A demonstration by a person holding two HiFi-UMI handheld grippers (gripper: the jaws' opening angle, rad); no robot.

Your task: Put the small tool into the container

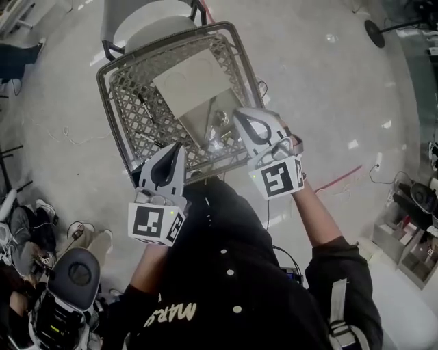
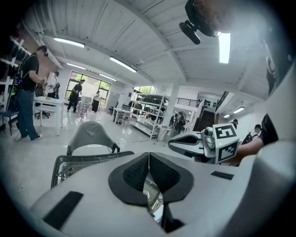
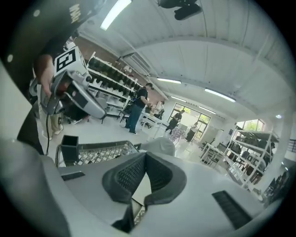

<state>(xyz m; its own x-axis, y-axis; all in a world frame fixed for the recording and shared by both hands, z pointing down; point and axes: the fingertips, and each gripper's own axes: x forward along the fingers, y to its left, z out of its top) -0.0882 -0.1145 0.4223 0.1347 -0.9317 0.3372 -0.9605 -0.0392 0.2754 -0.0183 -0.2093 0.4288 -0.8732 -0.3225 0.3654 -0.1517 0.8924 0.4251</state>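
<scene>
A grey wire-mesh cart (image 1: 130, 102) stands below me, and both grippers hang over its near rim. A cardboard sheet (image 1: 191, 82) lies on the cart floor, with small shiny metal pieces (image 1: 219, 126) beside it; I cannot tell which one is the tool. My left gripper (image 1: 178, 147) is shut and empty at the near left part of the rim. My right gripper (image 1: 241, 115) is shut and empty just right of the shiny pieces. In the left gripper view the pads (image 2: 134, 173) touch at the tips, and the right gripper (image 2: 185, 144) shows at the right. The right gripper view shows closed pads (image 3: 132, 173) above the cart (image 3: 99, 150).
A grey chair (image 1: 147, 20) stands behind the cart. Shoes and a seat (image 1: 75, 273) crowd the floor at lower left. Boxes and gear (image 1: 410, 232) line the right edge, and a red cable (image 1: 342, 178) lies on the floor. People stand by tables (image 2: 51, 104) in the distance.
</scene>
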